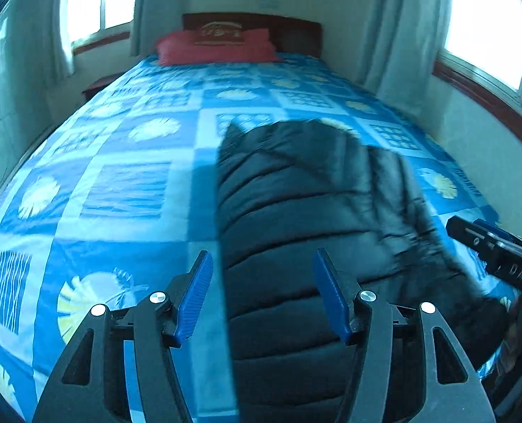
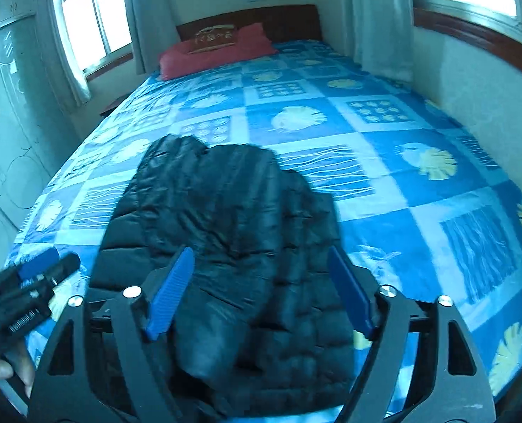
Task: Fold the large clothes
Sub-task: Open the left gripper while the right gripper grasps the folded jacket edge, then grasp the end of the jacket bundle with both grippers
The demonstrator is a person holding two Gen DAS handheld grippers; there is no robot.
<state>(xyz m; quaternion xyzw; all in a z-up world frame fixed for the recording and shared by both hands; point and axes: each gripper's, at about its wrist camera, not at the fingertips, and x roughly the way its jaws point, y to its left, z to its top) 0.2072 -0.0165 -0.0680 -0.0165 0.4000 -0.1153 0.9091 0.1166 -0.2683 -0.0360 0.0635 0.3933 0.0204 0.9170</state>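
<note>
A black quilted puffer jacket point(image 1: 310, 218) lies on the bed near its foot, with a straight left edge and a rumpled right side. It also shows in the right wrist view point(image 2: 225, 218), bunched in folds. My left gripper point(image 1: 262, 296) is open and empty, hovering above the jacket's left edge. My right gripper point(image 2: 261, 292) is open and empty, above the jacket's near part. The right gripper shows at the right edge of the left wrist view point(image 1: 493, 243); the left gripper shows at the left edge of the right wrist view point(image 2: 38, 271).
The bed has a blue patterned cover point(image 1: 120, 183) and a red pillow point(image 1: 215, 47) by the dark headboard point(image 2: 278, 21). Curtained windows point(image 2: 91, 10) stand at both sides. A wall point(image 2: 479, 84) runs along the right of the bed, a wardrobe point(image 2: 7, 112) to the left.
</note>
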